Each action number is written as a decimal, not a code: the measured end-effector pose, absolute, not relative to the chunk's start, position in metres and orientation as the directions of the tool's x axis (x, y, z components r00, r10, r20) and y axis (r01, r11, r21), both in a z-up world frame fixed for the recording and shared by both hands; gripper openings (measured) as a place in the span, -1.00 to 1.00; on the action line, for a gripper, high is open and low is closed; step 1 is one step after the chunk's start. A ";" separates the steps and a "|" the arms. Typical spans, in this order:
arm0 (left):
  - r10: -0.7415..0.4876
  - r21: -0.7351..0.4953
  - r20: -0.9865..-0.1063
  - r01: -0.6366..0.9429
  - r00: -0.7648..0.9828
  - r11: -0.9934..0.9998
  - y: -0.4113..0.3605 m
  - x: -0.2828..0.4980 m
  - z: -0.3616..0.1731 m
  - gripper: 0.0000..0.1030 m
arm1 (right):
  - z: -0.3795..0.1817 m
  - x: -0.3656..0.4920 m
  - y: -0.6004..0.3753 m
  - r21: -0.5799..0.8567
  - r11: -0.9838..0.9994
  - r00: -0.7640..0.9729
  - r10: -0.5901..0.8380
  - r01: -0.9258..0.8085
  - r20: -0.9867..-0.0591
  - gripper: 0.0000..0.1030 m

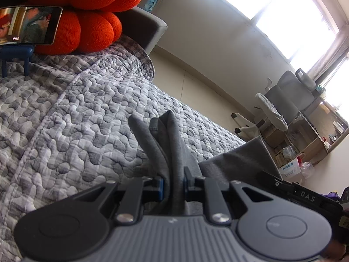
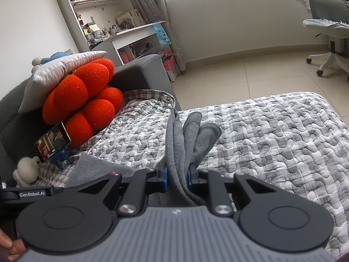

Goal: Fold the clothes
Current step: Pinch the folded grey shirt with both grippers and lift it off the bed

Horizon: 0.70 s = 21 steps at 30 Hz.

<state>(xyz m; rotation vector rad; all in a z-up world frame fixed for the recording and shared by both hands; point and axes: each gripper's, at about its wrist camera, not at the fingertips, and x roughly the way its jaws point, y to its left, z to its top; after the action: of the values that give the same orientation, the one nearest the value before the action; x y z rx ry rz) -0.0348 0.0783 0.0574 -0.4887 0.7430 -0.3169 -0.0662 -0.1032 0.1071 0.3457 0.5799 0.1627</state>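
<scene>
Mid-fold, by estimate: gathered and lifted, not yet laid flat or squared; final folds and setting-down still to come.

Left gripper [image 1: 174, 182]: narrowed onto a bunched edge of the grey garment [image 1: 172, 144], blue pads pinching several stacked layers that stand up beyond the fingertips. Angled downward toward the quilt [image 1: 72, 118]. Part of the other tool visible at lower right, close alongside.

Right gripper [image 2: 177, 180]: likewise clamped on the garment [image 2: 187, 137], rolled folds fanning out past the tips. Tilted downward over the bed. A fingertip of the person's hand [image 2: 9, 247] just visible at lower left.

Garment: held off the quilt at both pinch points; a slack grey panel draped between the tools and resting on the bed at the left of the right-wrist view.

Beyond: phone [image 2: 53, 142] on a blue stand, red cushion [image 2: 87, 100] against the sofa arm, office chair [image 2: 327, 32] across the tiled floor.
</scene>
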 end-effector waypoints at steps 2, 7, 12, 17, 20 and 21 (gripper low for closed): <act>-0.441 -0.528 -0.564 0.106 0.698 0.843 0.078 -0.035 0.058 -0.69 | 0.107 -0.067 -0.103 0.362 0.931 0.830 0.243 -0.053 -0.503 -0.61; -0.441 -0.525 -0.563 0.110 0.699 0.844 0.077 -0.036 0.058 -0.69 | 0.108 -0.068 -0.099 0.342 0.938 0.835 0.232 -0.056 -0.498 -0.61; -0.438 -0.520 -0.567 0.108 0.698 0.847 0.076 -0.036 0.058 -0.69 | 0.107 -0.068 -0.098 0.330 0.942 0.834 0.226 -0.056 -0.503 -0.61; -0.435 -0.515 -0.567 0.112 0.699 0.850 0.075 -0.037 0.058 -0.69 | 0.108 -0.068 -0.097 0.324 0.944 0.835 0.222 -0.056 -0.503 -0.61; -0.435 -0.514 -0.568 0.111 0.699 0.851 0.075 -0.037 0.058 -0.69 | 0.107 -0.068 -0.096 0.318 0.946 0.836 0.217 -0.054 -0.504 -0.61; -0.435 -0.514 -0.568 0.111 0.699 0.851 0.075 -0.037 0.058 -0.69 | 0.107 -0.068 -0.096 0.318 0.947 0.836 0.216 -0.053 -0.504 -0.61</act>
<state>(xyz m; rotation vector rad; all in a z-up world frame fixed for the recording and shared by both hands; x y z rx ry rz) -0.0367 0.0752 0.0580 -0.4702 0.7401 -0.3168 -0.0682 -0.0956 0.1072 0.2991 0.5646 0.1448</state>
